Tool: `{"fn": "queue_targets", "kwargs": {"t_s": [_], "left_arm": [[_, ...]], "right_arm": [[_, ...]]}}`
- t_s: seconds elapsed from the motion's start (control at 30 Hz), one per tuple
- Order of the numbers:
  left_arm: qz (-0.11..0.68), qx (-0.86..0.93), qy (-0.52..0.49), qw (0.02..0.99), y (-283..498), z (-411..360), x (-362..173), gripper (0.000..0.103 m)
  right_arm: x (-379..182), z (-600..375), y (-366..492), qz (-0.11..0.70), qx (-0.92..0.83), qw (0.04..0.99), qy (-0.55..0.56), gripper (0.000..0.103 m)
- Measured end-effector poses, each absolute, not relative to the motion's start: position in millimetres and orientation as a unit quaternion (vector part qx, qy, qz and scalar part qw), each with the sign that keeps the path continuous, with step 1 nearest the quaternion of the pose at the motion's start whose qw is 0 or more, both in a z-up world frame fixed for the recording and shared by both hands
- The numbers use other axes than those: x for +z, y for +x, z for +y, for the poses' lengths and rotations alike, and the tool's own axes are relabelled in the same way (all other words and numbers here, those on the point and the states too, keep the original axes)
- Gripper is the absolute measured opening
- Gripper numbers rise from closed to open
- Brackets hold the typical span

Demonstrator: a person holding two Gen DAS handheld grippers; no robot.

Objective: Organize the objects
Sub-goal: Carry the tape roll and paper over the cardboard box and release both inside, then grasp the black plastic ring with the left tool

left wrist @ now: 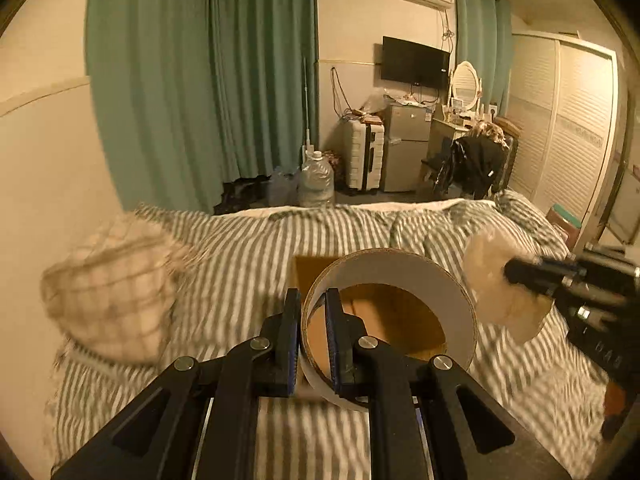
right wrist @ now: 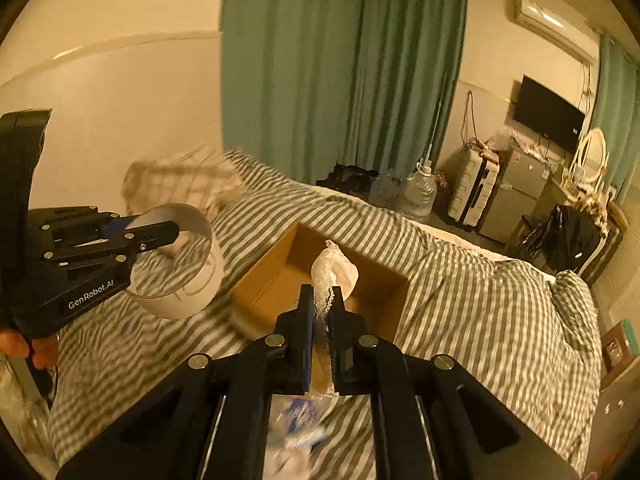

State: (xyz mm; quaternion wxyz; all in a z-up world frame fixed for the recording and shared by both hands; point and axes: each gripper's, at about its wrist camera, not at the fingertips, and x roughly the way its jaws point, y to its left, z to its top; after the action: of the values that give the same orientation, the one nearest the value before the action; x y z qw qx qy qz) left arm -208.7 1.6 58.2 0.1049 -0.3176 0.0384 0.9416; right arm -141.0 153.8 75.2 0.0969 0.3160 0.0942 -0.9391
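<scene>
The striped bed (right wrist: 460,300) lies under both my arms, with the open cardboard box (right wrist: 280,276) on it. My left gripper (left wrist: 313,304) is held level above the box, its fingers pinching the wall of a white ring (left wrist: 400,272). My right gripper (right wrist: 322,300) angles down over the box, its fingers clamped on a lacy white cloth (right wrist: 334,270).

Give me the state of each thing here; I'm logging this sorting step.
left gripper: shut on the white ring's wall.
white ring: held above the bed, open through.
right gripper: shut on the lace cloth.
lace cloth: hanging over the box.
cardboard box: open, on the bed.
</scene>
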Motion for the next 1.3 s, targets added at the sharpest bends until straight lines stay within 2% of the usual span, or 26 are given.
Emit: {"fn": "queue_targets", "kwargs": {"t_s": [0.1,0.3,0.4,0.43,0.5,0.53,0.57,0.7,0.77,0.83,0.93,1.07,1.3], "left_arm": [[0.039,0.937,-0.332,0.099,-254.6,14.8,39.1,0.012],[0.047,0.917,-0.384,0.097,-304.0,36.3,-39.0,0.012],[0.063,0.908,-0.399,0.107,-302.3,45.6,-61.6,0.019],[0.061,0.907,-0.401,0.115,-298.4,46.5,-64.2,0.023],[0.058,0.907,-0.4,0.12,-294.9,48.4,-61.2,0.04],[0.057,0.91,-0.395,0.114,-291.3,49.2,-56.7,0.062],[0.053,0.915,-0.386,0.105,-286.7,47.2,-49.1,0.077],[0.04,0.929,-0.356,0.092,-258.9,37.8,-13.0,0.086],[0.043,0.934,-0.345,0.085,-244.4,30.8,1.4,0.098],[0.044,0.94,-0.33,0.075,-220.1,23.6,18.0,0.103],[0.043,0.943,-0.322,0.071,-185.6,13.9,36.2,0.103],[0.04,0.944,-0.319,0.068,-135.6,7.3,43.0,0.103],[0.036,0.929,-0.362,0.071,-60.5,17.1,-6.9,0.103]], "right_arm": [[65.1,174.8,-189.9,0.07,-0.935,0.095,0.333,0.006],[1.9,205.5,-266.8,0.027,-0.916,0.099,0.388,0.006],[-26.2,215.8,-274.8,0.002,-0.912,0.107,0.396,0.007],[-31.9,218.2,-276.4,-0.001,-0.911,0.11,0.397,0.012],[-30.3,218.0,-269.7,0.007,-0.916,0.106,0.387,0.032],[-27.9,219.8,-265.9,0.01,-0.92,0.103,0.378,0.058],[-25.4,223.5,-262.5,0.013,-0.926,0.098,0.365,0.079],[8.6,231.5,-239.1,0.025,-0.942,0.078,0.324,0.088],[31.4,232.7,-216.4,0.031,-0.947,0.067,0.312,0.095],[48.6,230.4,-195.5,0.044,-0.948,0.069,0.307,0.097],[70.0,220.1,-153.1,0.082,-0.948,0.068,0.301,0.101],[78.5,210.9,-94.7,0.124,-0.943,0.056,0.305,0.102],[46.5,207.1,-12.2,0.152,-0.933,0.007,0.325,0.102]]}}
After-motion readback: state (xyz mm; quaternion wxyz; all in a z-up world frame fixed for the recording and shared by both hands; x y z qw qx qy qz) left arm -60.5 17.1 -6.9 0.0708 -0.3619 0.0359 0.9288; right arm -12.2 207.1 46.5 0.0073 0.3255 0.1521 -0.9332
